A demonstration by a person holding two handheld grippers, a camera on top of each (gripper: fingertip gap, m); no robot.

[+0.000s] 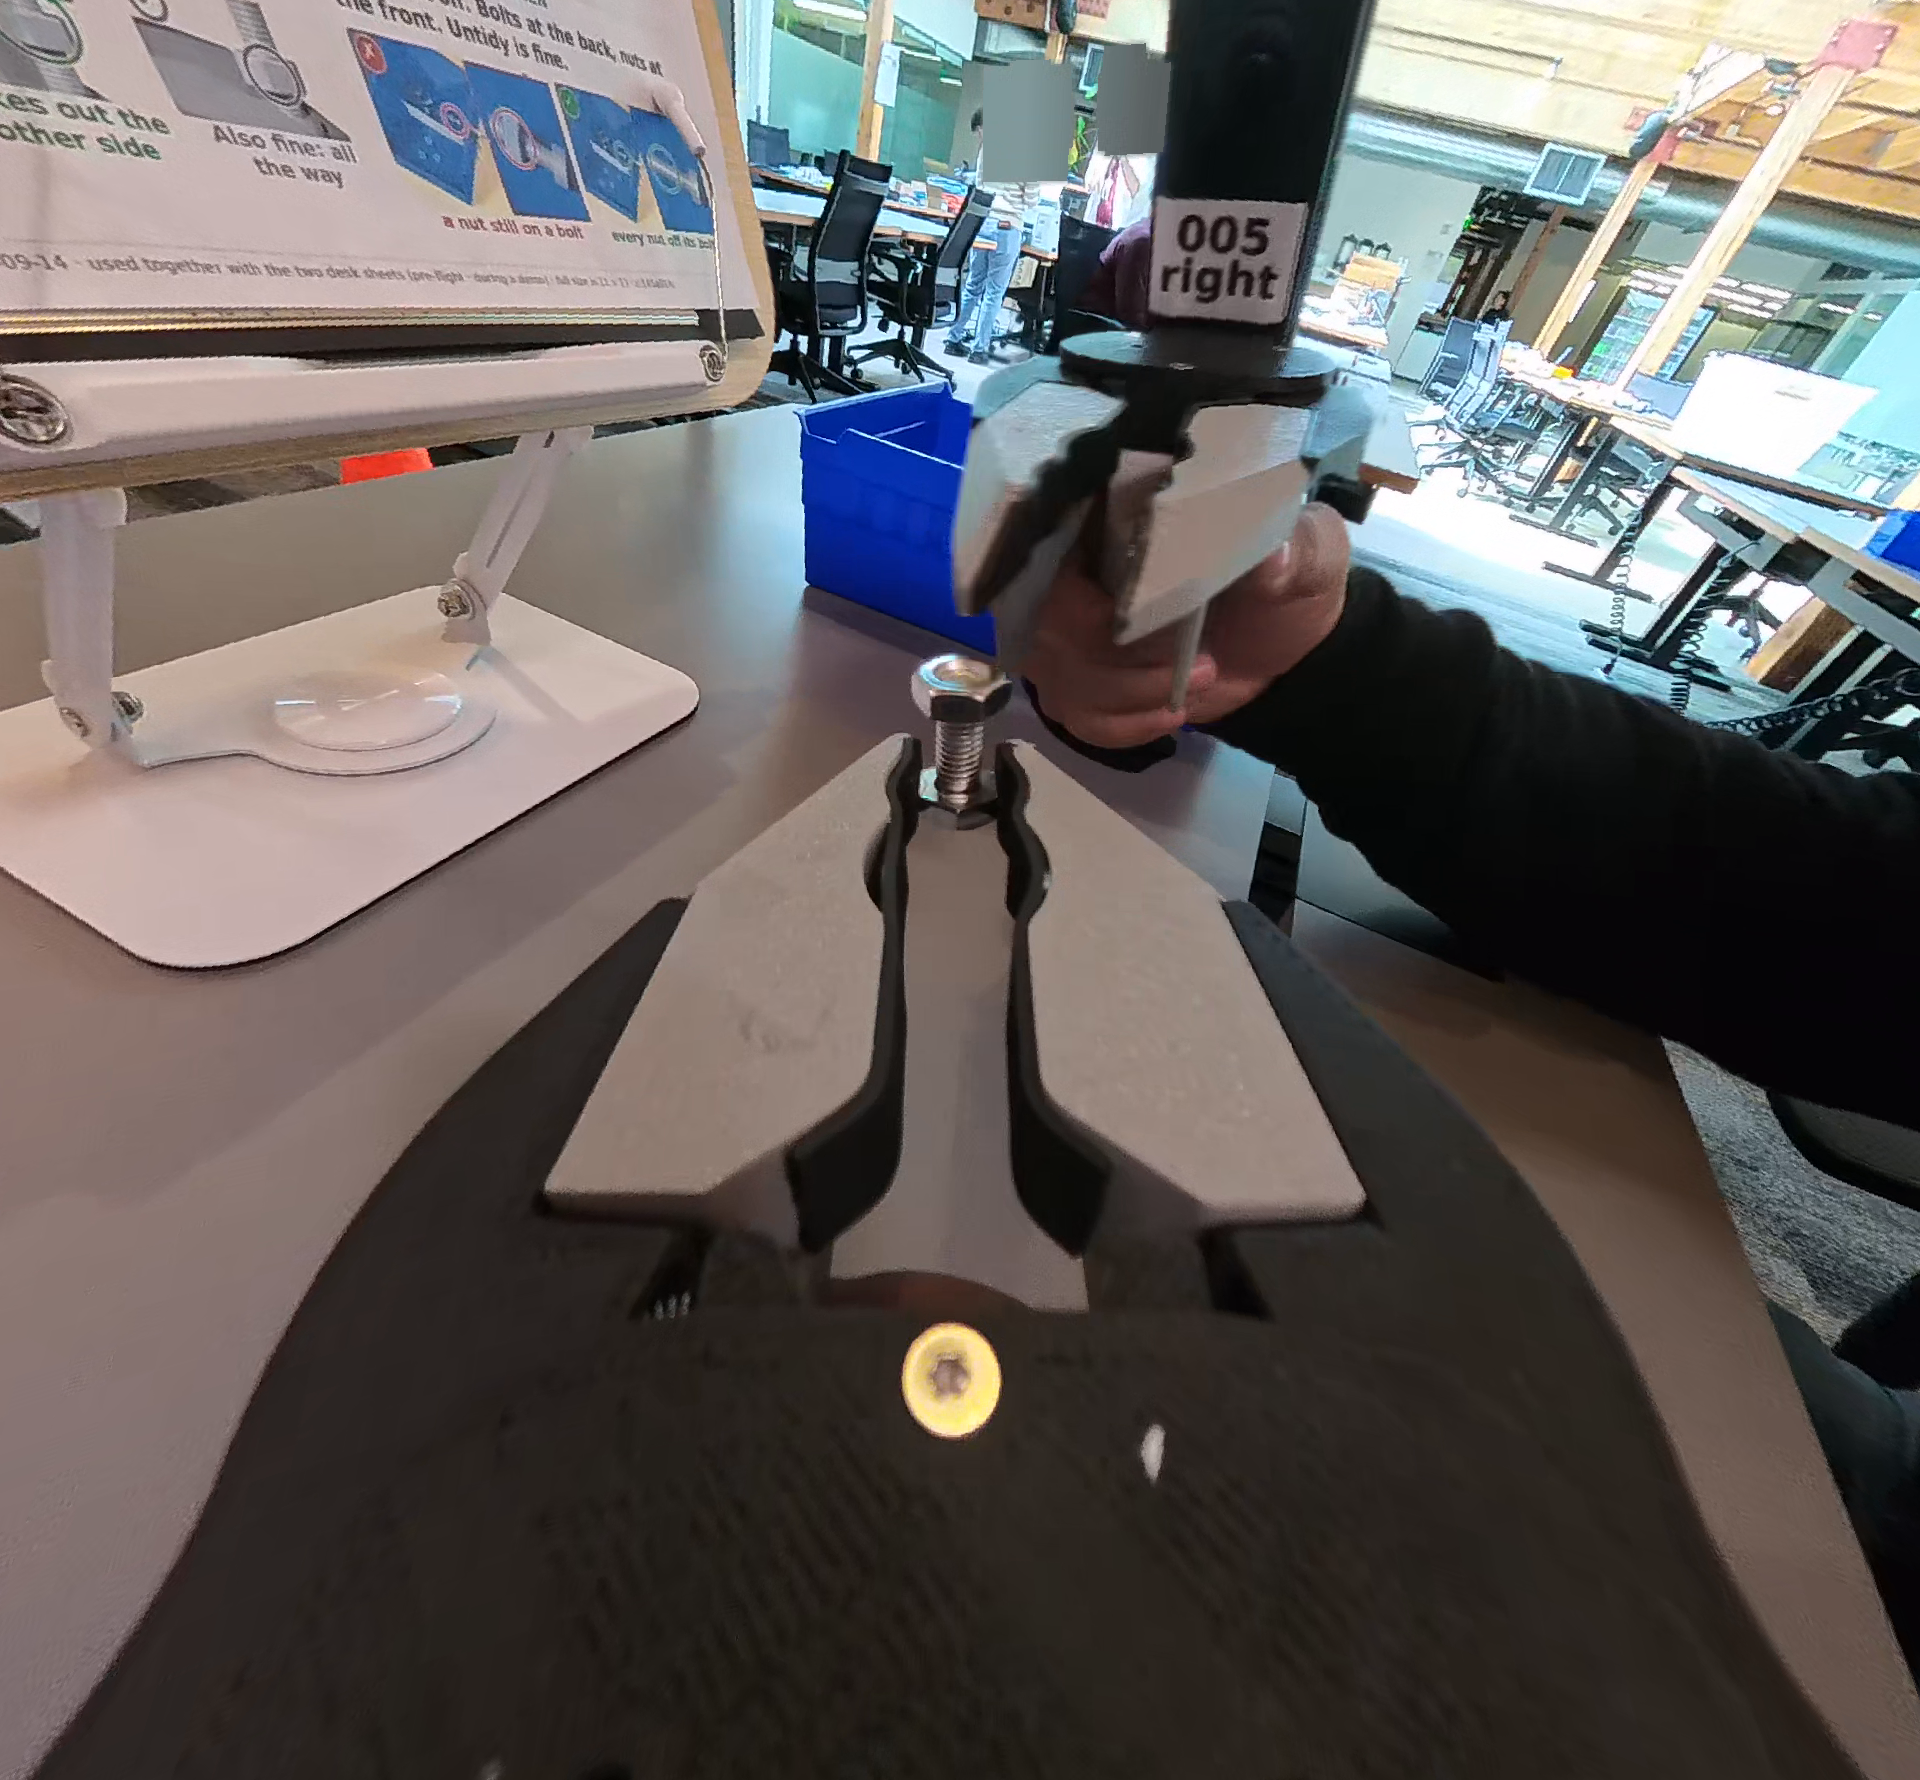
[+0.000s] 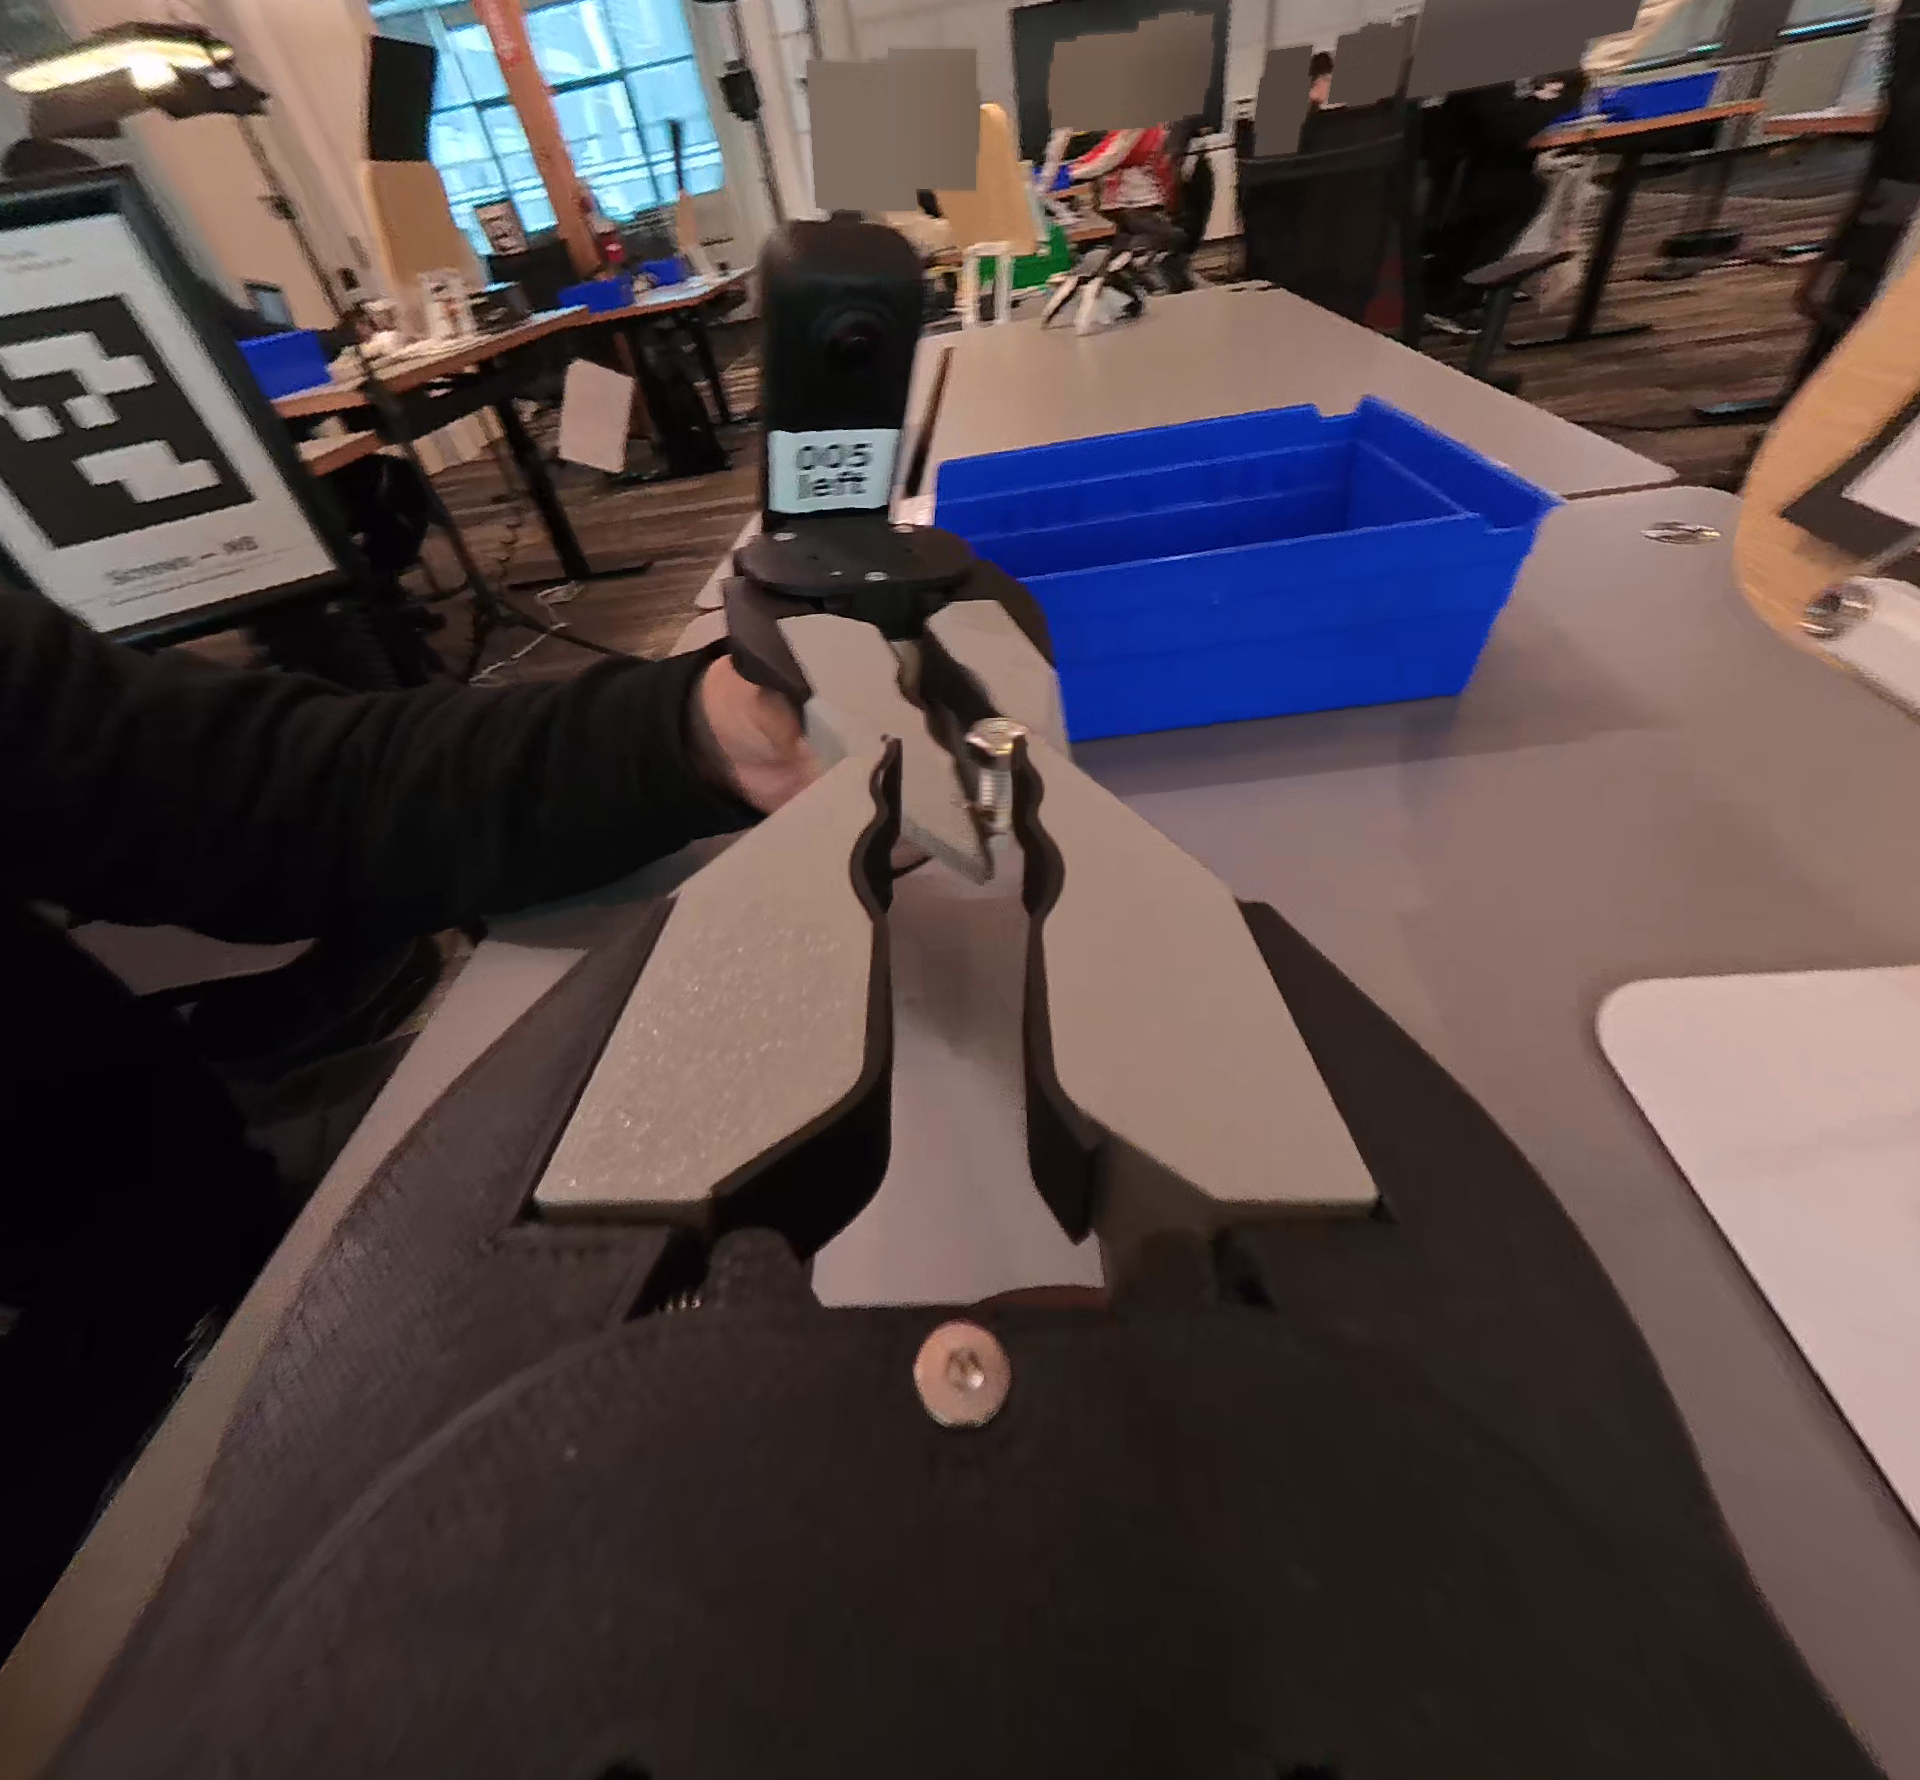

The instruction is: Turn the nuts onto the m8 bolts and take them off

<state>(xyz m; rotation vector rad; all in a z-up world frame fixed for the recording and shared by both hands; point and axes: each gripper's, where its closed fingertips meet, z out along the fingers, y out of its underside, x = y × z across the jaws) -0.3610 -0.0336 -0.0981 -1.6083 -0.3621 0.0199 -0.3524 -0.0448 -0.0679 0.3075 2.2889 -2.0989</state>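
My left gripper (image 1: pixel 957 780) is shut on a hex nut (image 1: pixel 952 801) that sits low on an upright steel bolt (image 1: pixel 958 738). The bolt's hex head (image 1: pixel 961 686) points up. The bolt is held above the grey table (image 1: pixel 644 587). My right gripper (image 2: pixel 958 774) is open and empty. The left gripper (image 2: pixel 977 826) and its bolt (image 2: pixel 992 780) sit between and just beyond my right fingertips, with the bolt close to the right-hand finger (image 2: pixel 1039 805). In the left wrist view the right gripper (image 1: pixel 1060 587) hovers above and to the right of the bolt head, apart from it.
A blue bin (image 1: pixel 883 504) stands on the table behind the bolt; it also shows in the right wrist view (image 2: pixel 1247 587). An instruction sheet on a white stand (image 1: pixel 343 120) with a flat white base (image 1: pixel 312 774) is on the left. The table's edge (image 1: pixel 1278 857) is on the right. Only a small space, under 4 cm, lies between the two pairs of fingers.
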